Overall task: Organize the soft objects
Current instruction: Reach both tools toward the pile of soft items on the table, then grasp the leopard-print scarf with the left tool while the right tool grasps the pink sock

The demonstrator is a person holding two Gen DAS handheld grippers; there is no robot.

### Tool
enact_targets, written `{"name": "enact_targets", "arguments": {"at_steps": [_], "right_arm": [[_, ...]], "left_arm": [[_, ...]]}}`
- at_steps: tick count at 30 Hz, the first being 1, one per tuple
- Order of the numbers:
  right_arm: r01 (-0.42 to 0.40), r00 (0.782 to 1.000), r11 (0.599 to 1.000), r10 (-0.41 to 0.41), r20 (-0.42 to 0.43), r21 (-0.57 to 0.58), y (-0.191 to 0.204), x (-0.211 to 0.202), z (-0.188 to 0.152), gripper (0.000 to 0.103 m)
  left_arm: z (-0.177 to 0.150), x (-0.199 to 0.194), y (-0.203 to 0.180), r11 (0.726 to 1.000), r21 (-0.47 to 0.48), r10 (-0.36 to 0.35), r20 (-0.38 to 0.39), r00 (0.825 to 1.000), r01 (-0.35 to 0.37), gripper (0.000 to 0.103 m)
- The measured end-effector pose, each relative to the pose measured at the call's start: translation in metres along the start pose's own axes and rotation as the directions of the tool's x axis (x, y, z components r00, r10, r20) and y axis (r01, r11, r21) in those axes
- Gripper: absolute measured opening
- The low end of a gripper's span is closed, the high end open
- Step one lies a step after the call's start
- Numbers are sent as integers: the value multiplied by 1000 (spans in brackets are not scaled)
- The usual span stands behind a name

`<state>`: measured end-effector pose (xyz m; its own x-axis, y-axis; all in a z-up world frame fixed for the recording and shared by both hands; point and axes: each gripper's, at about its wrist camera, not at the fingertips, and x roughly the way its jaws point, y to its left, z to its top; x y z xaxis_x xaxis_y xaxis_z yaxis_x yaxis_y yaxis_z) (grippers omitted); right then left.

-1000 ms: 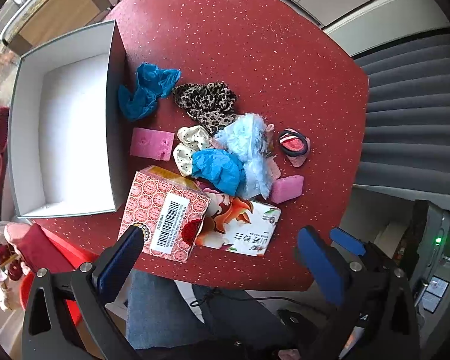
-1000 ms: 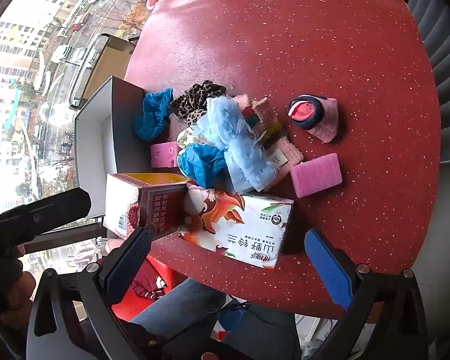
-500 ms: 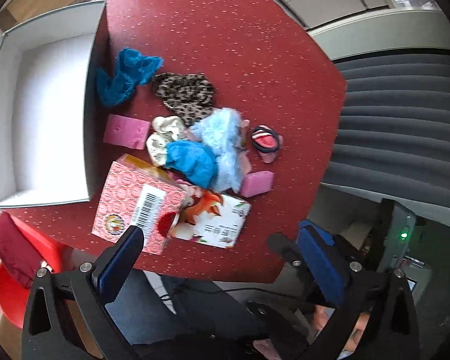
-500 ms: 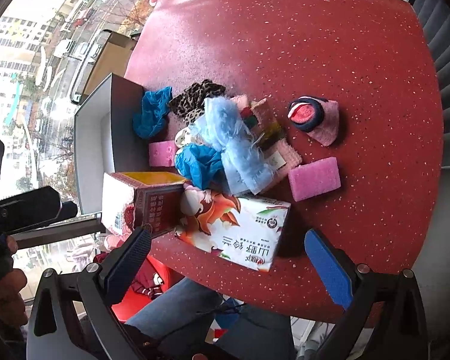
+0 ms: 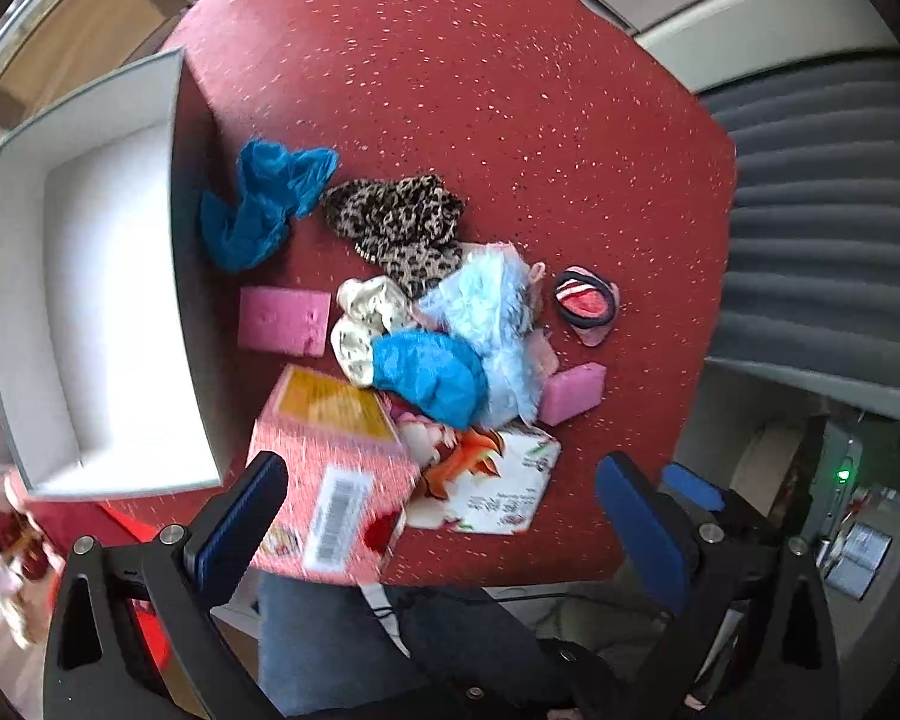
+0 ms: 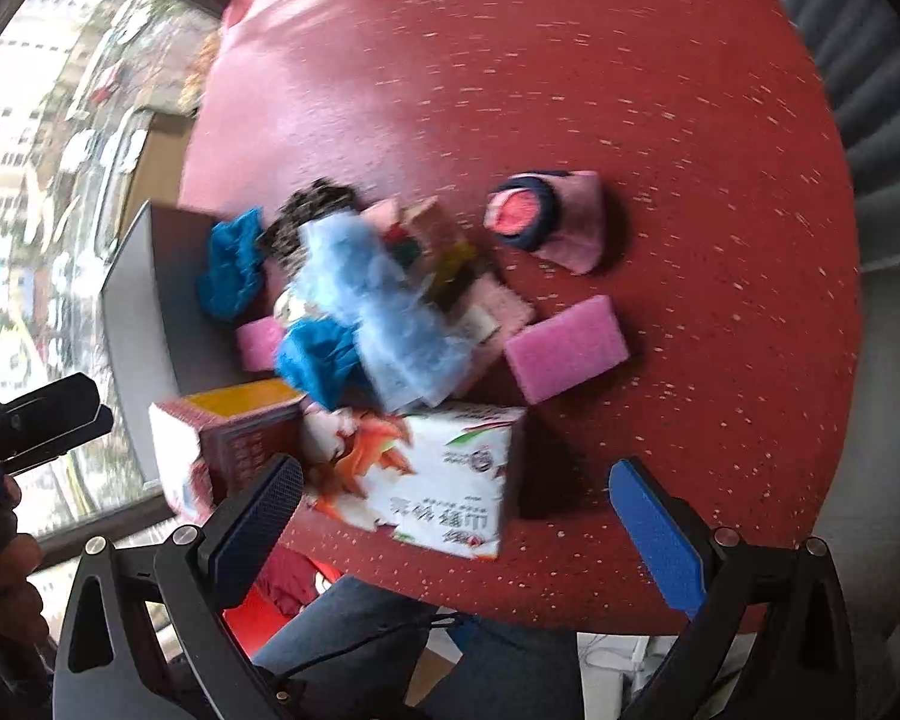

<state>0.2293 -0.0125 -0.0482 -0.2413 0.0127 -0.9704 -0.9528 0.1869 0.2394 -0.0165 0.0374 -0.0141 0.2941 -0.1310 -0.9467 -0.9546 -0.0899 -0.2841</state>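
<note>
One red speckled bench (image 5: 510, 90) carries everything: an empty white box (image 5: 108, 300) at its left edge, two cartons, a pink patterned one (image 5: 330, 468) and a white fox-printed one (image 6: 426, 480), at the near edge. Beyond the cartons lies a heap of soft objects (image 5: 450, 324), with pink sponges (image 6: 564, 348) beside it. Both the left gripper (image 5: 444, 516) and right gripper (image 6: 456, 528) hover above the near edge, jaws wide apart, holding nothing

Both tongs (image 5: 444, 513) (image 6: 456, 519) lower, nearer boxes (image 5: 330, 468); objs unmoved.

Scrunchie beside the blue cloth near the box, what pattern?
Leopard print, brown and black; the scrunchie shows best in the left wrist view.
</note>
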Motion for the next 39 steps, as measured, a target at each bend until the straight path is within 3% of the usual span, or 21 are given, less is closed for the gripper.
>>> {"name": "enact_targets", "arguments": {"at_steps": [7,12,17,19,25,31,38,39], "right_arm": [[30,999,977,-39,37,213,-41,5,-2,103],[33,996,953,-56,66,302,-54,11,-5,103],[41,995,942,-69,72,333,-51,22,-3,103],[42,995,942,-70,74,333,-48,25,0,103],[21,993,943,-58,102,333,-40,33,19,103],[64,985,945,-111,129,320,-37,44,57,103],[128,980,942,-169,107,309,-37,82,95,103],[143,978,943,-182,105,302,-38,88,100,103]], "left_arm": [[47,36,-7,983,152,112,-35,993,-106,103],[82,60,-9,965,229,142,-42,989,-129,103],[102,78,-10,904,339,255,66,965,-262,103],[106,87,-8,890,368,265,68,962,-271,103],[114,117,-11,910,363,212,4,977,-199,103],[120,143,-17,882,380,293,19,956,-278,103],[129,169,-23,878,370,322,10,947,-303,102],[130,171,-22,875,374,327,15,945,-309,98]]}}
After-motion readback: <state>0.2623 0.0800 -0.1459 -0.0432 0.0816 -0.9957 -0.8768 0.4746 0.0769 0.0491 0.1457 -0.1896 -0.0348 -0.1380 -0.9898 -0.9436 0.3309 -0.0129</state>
